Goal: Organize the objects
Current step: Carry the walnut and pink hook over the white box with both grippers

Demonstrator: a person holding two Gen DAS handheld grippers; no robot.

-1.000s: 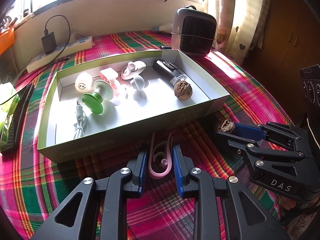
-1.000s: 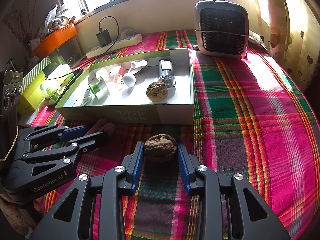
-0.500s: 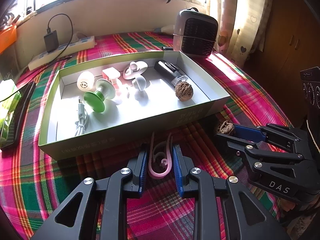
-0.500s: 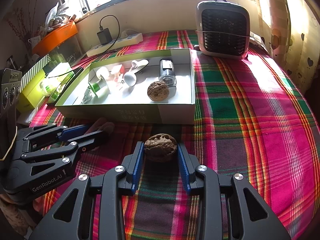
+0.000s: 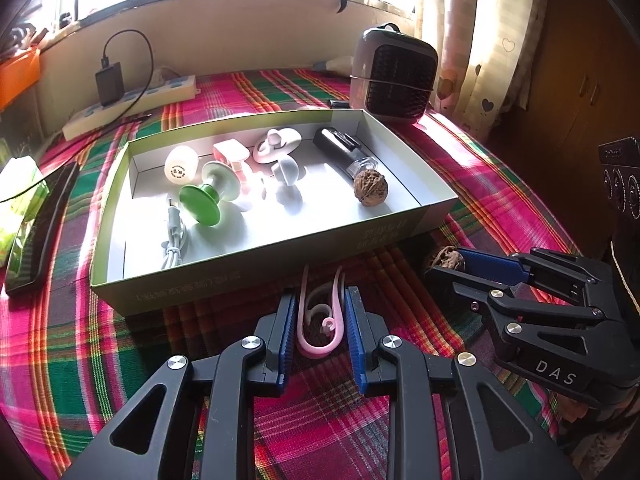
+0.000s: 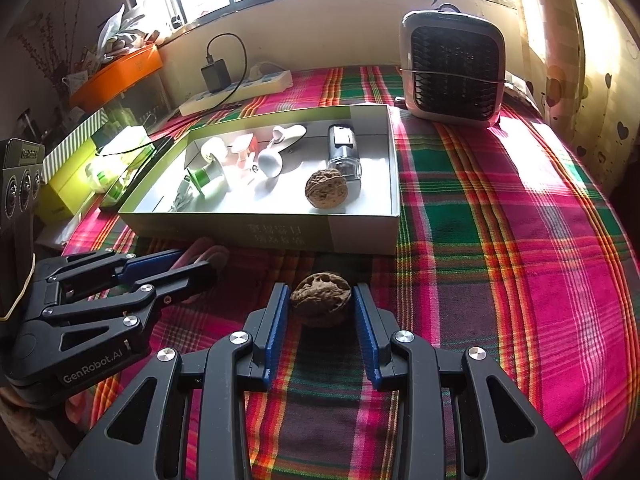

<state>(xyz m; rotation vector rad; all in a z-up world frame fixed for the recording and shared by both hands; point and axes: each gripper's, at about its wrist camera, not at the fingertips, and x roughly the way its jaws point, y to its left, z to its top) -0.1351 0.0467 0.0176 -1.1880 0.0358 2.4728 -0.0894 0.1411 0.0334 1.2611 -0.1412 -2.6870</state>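
A lived-in home room is indicated. A bright plaid cloth [image 6: 500, 208] is spread over the surface across the lower frame, heart-patterned curtains [image 5: 480, 40] are hung at the upper right, and a small heater [image 6: 452, 68] and a power strip [image 6: 240, 88] are set below the window at the top.

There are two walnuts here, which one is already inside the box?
The walnut in the box, lying beside the clear-ended black device. The other walnut sits outside on the plaid cloth, clamped between the right gripper's blue pads.
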